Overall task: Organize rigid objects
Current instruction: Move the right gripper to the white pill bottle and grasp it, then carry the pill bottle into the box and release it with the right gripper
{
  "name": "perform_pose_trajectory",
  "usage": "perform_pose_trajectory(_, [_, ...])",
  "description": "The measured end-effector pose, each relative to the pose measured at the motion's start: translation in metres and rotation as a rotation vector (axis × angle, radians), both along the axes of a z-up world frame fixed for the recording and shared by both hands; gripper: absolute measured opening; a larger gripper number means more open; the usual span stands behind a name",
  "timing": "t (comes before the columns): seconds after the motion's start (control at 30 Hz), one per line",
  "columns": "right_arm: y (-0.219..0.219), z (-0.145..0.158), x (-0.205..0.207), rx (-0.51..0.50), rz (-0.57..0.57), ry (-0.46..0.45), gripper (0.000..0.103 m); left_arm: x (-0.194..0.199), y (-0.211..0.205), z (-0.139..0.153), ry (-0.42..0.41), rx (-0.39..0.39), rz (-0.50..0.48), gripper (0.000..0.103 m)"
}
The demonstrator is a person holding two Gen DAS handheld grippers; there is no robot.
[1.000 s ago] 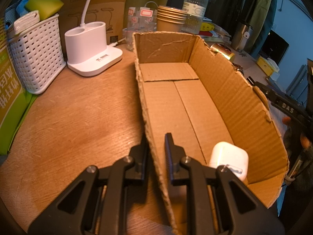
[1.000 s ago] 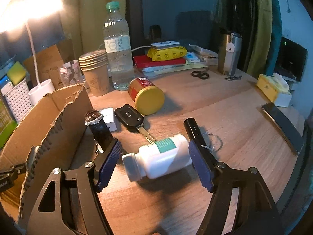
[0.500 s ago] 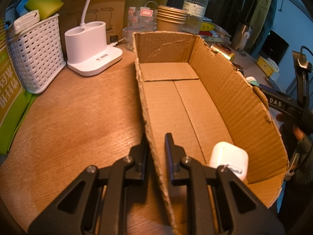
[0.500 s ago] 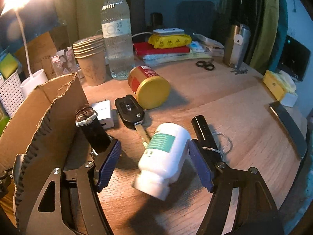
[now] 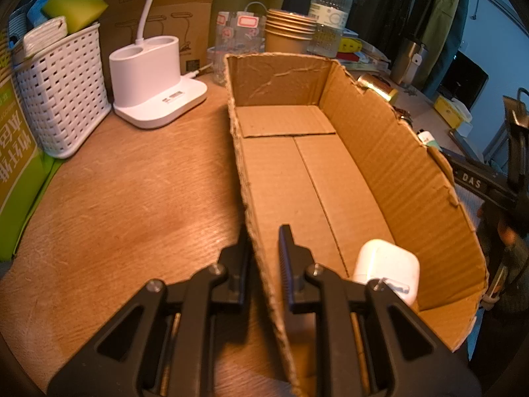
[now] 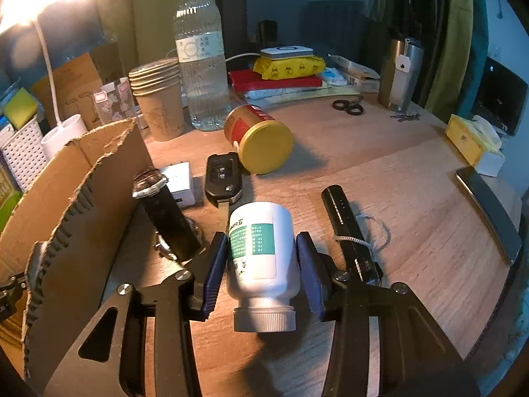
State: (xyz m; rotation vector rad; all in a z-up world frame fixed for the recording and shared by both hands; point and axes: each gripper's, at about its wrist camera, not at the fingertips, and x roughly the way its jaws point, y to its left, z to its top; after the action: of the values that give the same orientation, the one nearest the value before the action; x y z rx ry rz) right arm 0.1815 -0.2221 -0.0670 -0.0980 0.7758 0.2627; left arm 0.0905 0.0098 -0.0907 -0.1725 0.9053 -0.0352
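- The left gripper [image 5: 264, 248] is clamped on the near wall of the box [image 5: 390, 152], one finger outside it and one inside, the jaws drawn narrow on the cardboard.
- Just right of its inner finger, in the near corner of the box, lies a white case [image 5: 388, 266]; the rest of the box floor ahead is bare cardboard.
- Ahead and left of that gripper stand a white lamp base [image 5: 155, 76] and a white basket [image 5: 62, 89] on the wooden table [image 5: 132, 192].
- The right gripper [image 6: 261, 261] has just been closing, and its blue pads now lie against both sides of a white bottle [image 6: 261, 251] with a green label.
- The bottle sits between the jaws with its grey cap toward the camera and its base pointing away, its far end tipped a little to the left.
- Just right of the right finger a black stick with a cord [image 6: 347, 225] lies on the table.
- Just left of the left finger a watch [image 6: 162, 208] stands beside the outer wall of the box.
- Ahead of the bottle lie a car key [image 6: 223, 178] and, left of it, a white charger [image 6: 180, 182].
- Farther ahead a red can with a yellow lid [image 6: 261, 139] lies on its side.
- Beyond the can stand a water bottle [image 6: 201, 63] and a stack of paper cups [image 6: 158, 99].
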Motion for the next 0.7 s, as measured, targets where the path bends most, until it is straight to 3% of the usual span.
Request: perform_pose_trajectory(0.7, [0.028,0.07,-0.058,0.071,0.136,-0.174,0.045,0.0,0.001,0.001,0.001,-0.002,-0.001,0.018])
